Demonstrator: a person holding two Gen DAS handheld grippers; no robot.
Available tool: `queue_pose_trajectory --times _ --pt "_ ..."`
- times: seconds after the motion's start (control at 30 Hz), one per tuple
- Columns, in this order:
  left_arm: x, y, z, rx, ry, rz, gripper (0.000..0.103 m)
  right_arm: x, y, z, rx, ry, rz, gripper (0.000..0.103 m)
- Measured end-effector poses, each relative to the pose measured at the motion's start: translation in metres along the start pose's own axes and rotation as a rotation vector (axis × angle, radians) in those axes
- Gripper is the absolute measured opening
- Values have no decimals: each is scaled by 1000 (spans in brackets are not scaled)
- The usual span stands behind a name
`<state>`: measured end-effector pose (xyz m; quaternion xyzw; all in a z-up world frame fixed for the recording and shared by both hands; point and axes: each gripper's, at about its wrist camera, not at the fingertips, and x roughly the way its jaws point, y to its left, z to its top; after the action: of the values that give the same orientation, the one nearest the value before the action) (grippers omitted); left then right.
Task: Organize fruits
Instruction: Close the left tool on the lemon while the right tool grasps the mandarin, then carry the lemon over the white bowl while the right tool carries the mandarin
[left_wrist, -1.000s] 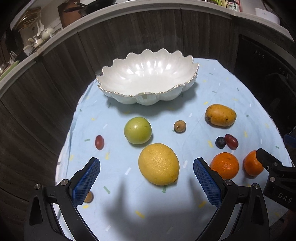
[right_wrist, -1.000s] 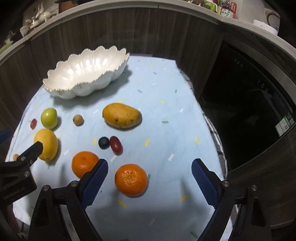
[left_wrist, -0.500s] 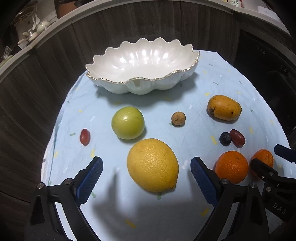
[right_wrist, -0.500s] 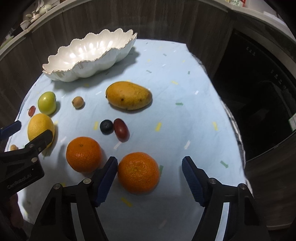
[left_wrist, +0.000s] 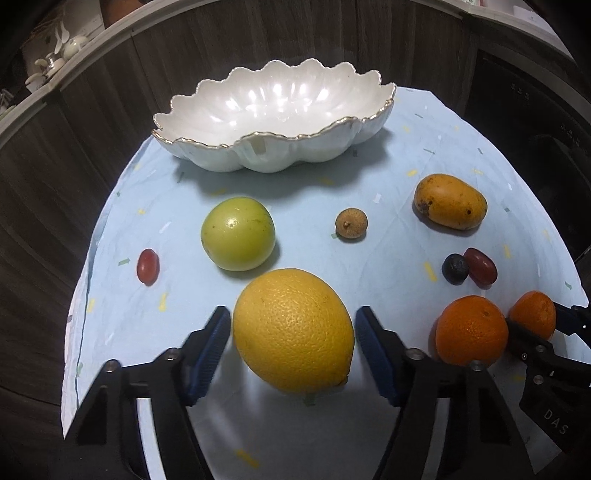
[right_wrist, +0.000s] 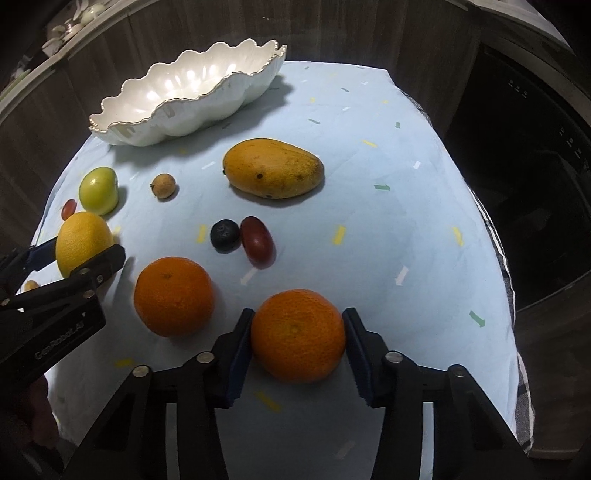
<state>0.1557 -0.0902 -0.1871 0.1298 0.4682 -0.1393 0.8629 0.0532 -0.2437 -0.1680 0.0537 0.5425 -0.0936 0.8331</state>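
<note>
1. Left tool has just been closing around the lemon on the counter; a slight gap remains at both pads.
2. Right tool, also just closing, clamps an orange on the blue cloth.

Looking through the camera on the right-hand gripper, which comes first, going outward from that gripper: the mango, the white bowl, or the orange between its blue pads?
1. The orange, right between the right gripper's pads, nearest.
2. The mango, farther up the cloth, about mid-table.
3. The white bowl, at the far left edge, farthest.
</note>
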Motion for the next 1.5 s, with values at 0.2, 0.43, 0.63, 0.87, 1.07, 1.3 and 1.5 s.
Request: queue_pose_trajectory --times 0.2,0.43,0.63,0.87,1.07,1.3,1.5 --pt "0 1 -2 0 1 -5 58 -1 1 0 -2 0 -4 45" --pt "-3 2 -3 0 -7 -8 57 -4 2 0 -9 -9 -1 44" --pt "-10 5 -1 -8 -22 -11 57 -13 5 3 -17 -35 -7 43" --pt "-28 14 13 -13 -57 0 57 -29 8 18 -22 -82 -3 43" --pt "-43 26 33 -26 -94 6 57 -41 15 40 -45 -133 23 43" --pt "-43 44 64 -57 -124 25 57 -45 25 84 -70 -204 52 43" --pt "-42 58 91 -66 -158 40 57 -45 33 117 -102 -250 57 43"
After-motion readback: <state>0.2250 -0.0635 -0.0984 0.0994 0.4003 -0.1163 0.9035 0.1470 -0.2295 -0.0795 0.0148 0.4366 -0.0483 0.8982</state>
